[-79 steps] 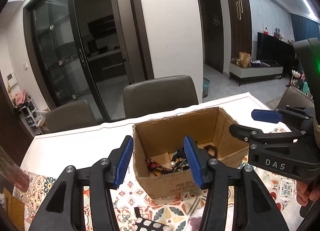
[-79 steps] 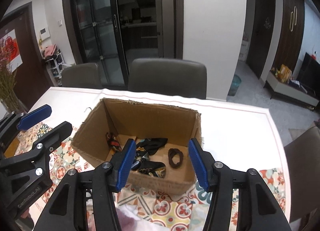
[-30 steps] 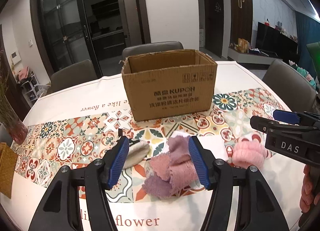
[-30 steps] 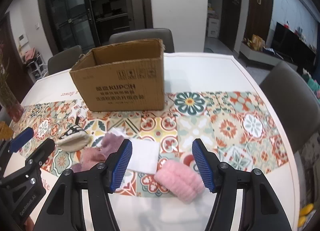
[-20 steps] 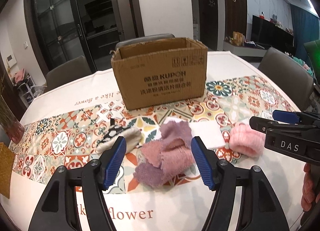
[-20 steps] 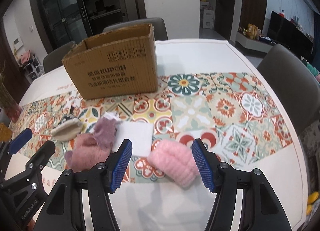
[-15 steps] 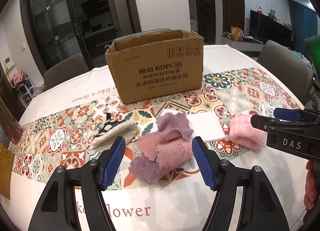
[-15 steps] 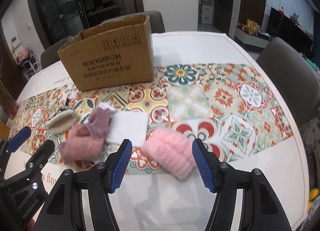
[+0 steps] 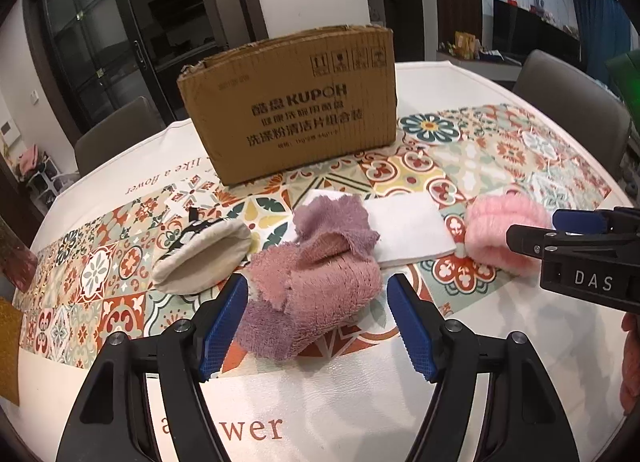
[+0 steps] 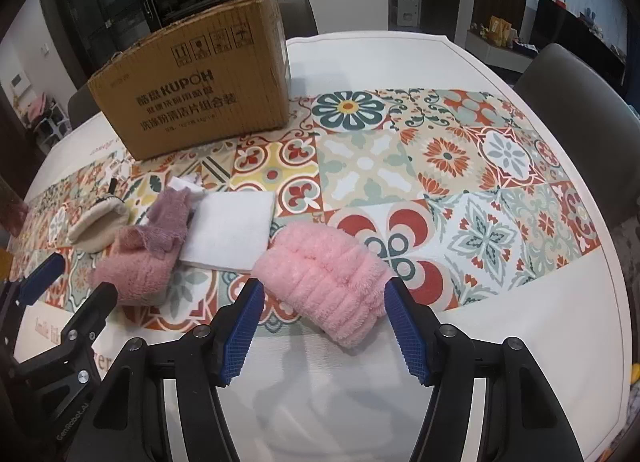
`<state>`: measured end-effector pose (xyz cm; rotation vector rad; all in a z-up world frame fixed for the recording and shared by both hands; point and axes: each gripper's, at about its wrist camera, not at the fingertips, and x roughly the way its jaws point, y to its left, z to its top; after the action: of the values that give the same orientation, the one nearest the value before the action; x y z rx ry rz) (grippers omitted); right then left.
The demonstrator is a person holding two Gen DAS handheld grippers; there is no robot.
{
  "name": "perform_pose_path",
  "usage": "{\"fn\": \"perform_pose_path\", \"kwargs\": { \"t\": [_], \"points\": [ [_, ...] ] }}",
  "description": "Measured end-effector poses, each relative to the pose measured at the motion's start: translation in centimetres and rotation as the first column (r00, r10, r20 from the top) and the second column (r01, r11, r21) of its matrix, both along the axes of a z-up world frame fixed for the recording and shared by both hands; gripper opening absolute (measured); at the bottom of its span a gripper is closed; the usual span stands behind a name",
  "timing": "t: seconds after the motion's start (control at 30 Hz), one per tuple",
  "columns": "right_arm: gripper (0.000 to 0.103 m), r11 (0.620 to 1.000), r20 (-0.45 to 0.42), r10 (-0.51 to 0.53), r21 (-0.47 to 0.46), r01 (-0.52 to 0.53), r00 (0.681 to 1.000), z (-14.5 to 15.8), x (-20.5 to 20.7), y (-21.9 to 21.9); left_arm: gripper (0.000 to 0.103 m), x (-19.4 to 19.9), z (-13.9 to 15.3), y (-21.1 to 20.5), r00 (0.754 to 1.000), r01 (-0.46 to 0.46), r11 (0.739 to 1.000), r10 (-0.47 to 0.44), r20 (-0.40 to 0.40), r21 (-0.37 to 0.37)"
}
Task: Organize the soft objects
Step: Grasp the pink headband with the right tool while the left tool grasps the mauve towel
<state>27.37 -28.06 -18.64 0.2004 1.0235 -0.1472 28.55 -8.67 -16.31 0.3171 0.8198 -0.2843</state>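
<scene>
Each pair of fingers stands open and empty: left gripper (image 9: 316,318) has just widened astride the mauve cloth (image 9: 308,286), right gripper (image 10: 322,322) straddles the pink roll (image 10: 328,274) lying crosswise.

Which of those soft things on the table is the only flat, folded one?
The white cloth, lying flat and square between the crumpled mauve towel and the fluffy pink roll; the others are bunched or puffy.

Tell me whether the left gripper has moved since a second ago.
Yes. The left gripper has come down toward the purple cloth, away from the box, jaws just opening.
</scene>
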Motion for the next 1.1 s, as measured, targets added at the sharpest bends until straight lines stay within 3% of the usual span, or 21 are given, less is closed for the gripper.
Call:
{"fn": "perform_pose_path", "kwargs": {
  "t": [0.4, 0.67, 0.73, 0.8, 1.0, 1.1],
  "points": [
    [0.063, 0.999, -0.043, 0.007, -0.049, -0.009, 0.999, -2.0, 1.3, -0.1, 0.070, 1.6, -3.0, -0.6, 0.998, -0.004, 1.000, 0.004, -0.059, 0.015],
    [0.062, 0.997, -0.022, 0.006, -0.079, -0.007, 1.000, -2.0, 1.4, -0.2, 0.044, 1.9, -3.7, -0.7, 0.997, 0.001, 1.000, -0.001, -0.082, 0.000],
    [0.056, 0.996, -0.019, 0.006, -0.086, -0.007, 1.000, -1.9, 1.3, -0.1, 0.031, 1.8, -3.7, -0.8, 0.996, 0.005, 1.000, -0.006, -0.084, -0.005],
    [0.042, 0.995, -0.019, 0.005, -0.097, -0.006, 1.000, -1.8, 1.3, -0.1, 0.024, 1.8, -3.7, -0.9, 0.996, 0.007, 1.000, -0.008, -0.090, -0.011],
    [0.021, 0.996, -0.014, 0.012, -0.089, -0.013, 1.000, -1.3, 0.9, -0.2, 0.015, 1.4, -2.9, -0.8, 0.996, 0.002, 0.999, -0.006, -0.084, -0.041],
    [0.016, 0.997, -0.003, 0.023, -0.071, -0.023, 1.000, -0.8, 0.6, -0.2, 0.014, 1.2, -2.1, -0.7, 0.997, 0.000, 0.998, -0.004, -0.075, -0.060]
  ]
}}
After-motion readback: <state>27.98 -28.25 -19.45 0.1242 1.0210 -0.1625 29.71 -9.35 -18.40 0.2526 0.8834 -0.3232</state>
